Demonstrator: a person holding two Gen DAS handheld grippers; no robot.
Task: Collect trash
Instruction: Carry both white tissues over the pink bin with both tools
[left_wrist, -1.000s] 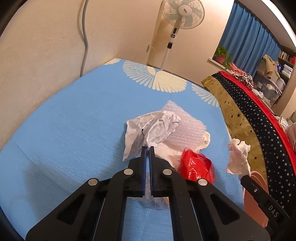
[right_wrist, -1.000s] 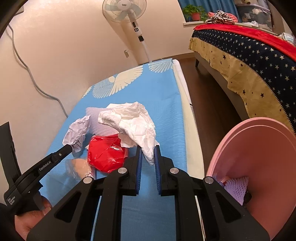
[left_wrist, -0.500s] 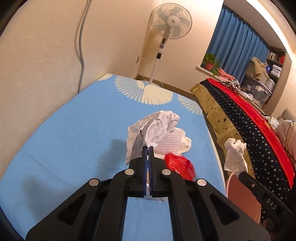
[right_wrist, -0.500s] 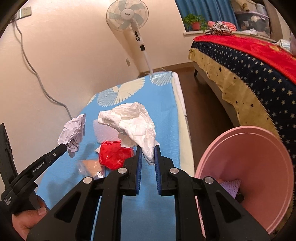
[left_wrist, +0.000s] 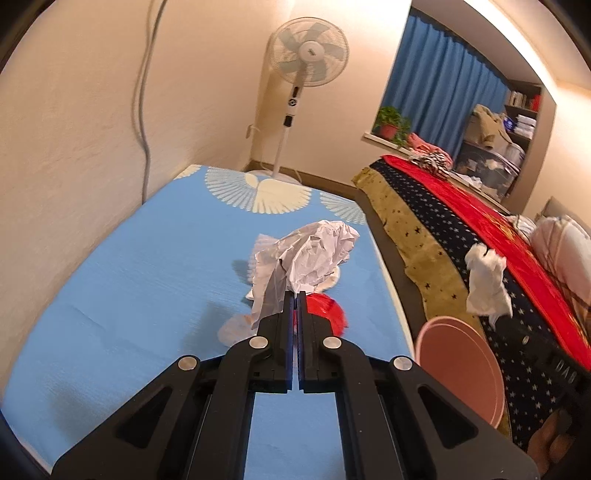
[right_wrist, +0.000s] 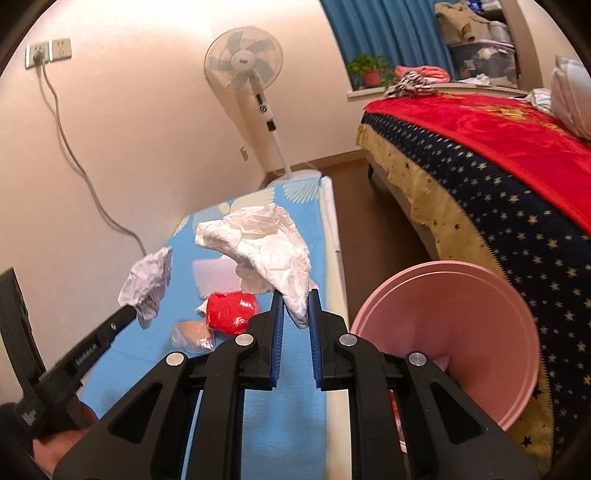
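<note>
Crumpled paper (left_wrist: 314, 254) clamped at left jaws' tips, white tissue wad (right_wrist: 273, 254) pinched between right jaws, pink bin (right_wrist: 454, 332) beside

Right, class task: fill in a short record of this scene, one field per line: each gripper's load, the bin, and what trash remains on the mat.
left gripper: shut on crumpled paper
right gripper: shut on white plastic
bin: pink, beside the mat, something already inside
trash on mat: red bag, foam sheet, clear bag
</note>
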